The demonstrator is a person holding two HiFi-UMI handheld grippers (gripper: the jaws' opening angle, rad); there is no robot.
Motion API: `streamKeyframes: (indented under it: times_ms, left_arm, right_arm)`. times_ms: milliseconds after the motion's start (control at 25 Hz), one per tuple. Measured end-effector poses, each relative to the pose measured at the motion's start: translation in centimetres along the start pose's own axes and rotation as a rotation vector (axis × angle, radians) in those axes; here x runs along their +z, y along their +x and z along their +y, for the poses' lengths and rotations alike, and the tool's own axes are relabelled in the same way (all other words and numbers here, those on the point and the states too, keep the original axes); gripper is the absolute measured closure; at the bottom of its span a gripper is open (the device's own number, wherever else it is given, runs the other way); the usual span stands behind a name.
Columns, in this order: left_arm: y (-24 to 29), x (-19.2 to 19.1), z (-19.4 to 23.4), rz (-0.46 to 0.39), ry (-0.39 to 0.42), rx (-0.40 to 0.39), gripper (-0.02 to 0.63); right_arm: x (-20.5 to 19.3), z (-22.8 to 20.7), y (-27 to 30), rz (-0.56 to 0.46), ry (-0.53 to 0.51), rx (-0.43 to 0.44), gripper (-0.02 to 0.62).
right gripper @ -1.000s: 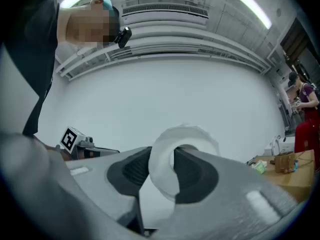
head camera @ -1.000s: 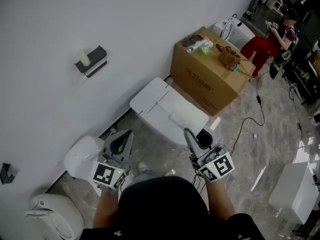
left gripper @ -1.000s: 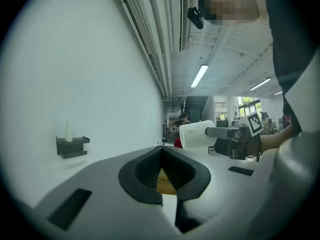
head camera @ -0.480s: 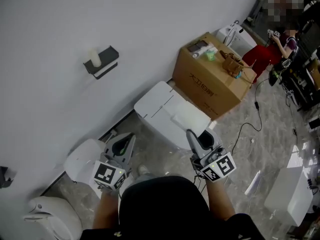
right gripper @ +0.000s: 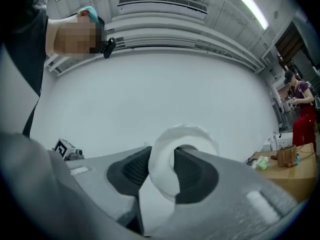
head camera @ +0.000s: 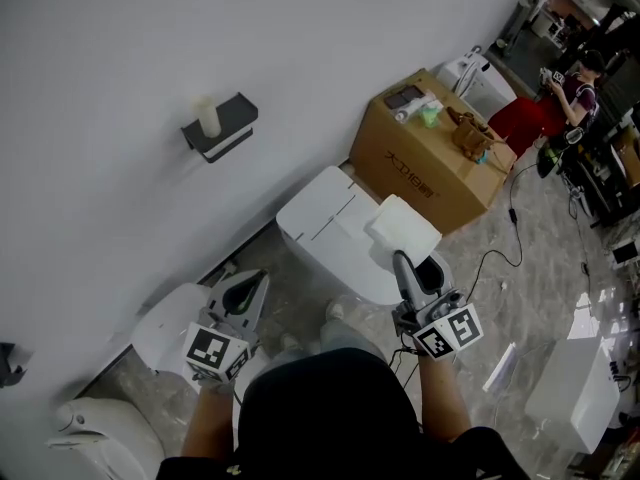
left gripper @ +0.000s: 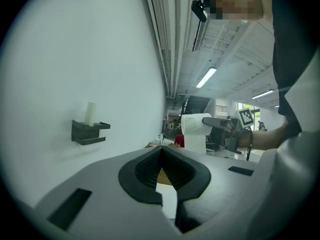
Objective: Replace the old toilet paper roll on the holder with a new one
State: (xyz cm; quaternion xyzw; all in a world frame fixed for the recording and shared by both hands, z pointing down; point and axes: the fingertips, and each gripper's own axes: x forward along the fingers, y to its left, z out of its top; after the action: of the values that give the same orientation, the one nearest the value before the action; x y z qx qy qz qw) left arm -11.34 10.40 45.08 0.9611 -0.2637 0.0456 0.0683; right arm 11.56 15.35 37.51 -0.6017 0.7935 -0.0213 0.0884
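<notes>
A black holder [head camera: 220, 128] is fixed to the white wall, with the old pale core [head camera: 208, 117] standing upright on it. The left gripper view shows the same holder [left gripper: 89, 132] and core [left gripper: 90, 113] ahead at the left. My right gripper [head camera: 402, 260] is shut on the new white toilet paper roll [head camera: 402, 229] above the toilet. One jaw goes through the roll's [right gripper: 176, 154] hole and the other presses on its outside, at my right gripper [right gripper: 161, 170]. My left gripper [head camera: 250, 286] is shut and empty, low and left of the holder, as the left gripper [left gripper: 162, 173] view shows.
A white toilet [head camera: 318, 218] stands against the wall under the holder's right side. A cardboard box [head camera: 425, 163] with small items on top is further right. A round white lid [head camera: 160, 328] lies by my left gripper. A person in red [head camera: 545, 103] sits far right. A cable [head camera: 495, 248] crosses the floor.
My right gripper has carried the roll rightward and up over the toilet. The left gripper has sunk a little. The holder sits further right in the head view.
</notes>
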Motion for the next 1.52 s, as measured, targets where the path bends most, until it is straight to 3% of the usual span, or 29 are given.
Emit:
streamKeyframes:
  times_ms: [200, 400, 1000, 1400, 1520]
  left_arm:
    - [1.0, 0.0, 1.9, 0.003, -0.006, 0.031, 0.592]
    - [3.1, 0.2, 4.0, 0.013, -0.006, 0.095, 0.592]
    - [11.0, 2.9, 10.9, 0.041, 0.002, 0.391, 0.591]
    - [11.9, 4.3, 12.0, 0.063, -0.049, 0.593, 0.591]
    - [11.7, 4.2, 12.6, 0.065, -0.007, 0.629, 0.591]
  right_arm:
    - [-1.1, -0.9, 3.0, 0.027, 0.015, 0.029, 0.463]
    - [-1.9, -2.6, 7.2, 0.036, 0.029, 0.111, 0.463]
    - [-3.0, -9.8, 21.7, 0.065, 0.119, 0.399, 0.463]
    - [-4.5, -9.8, 26.7, 0.098, 0.198, 0.584, 0.463]
    - [-4.8, -8.9, 27.3, 0.109, 0.217, 0.637, 0.463]
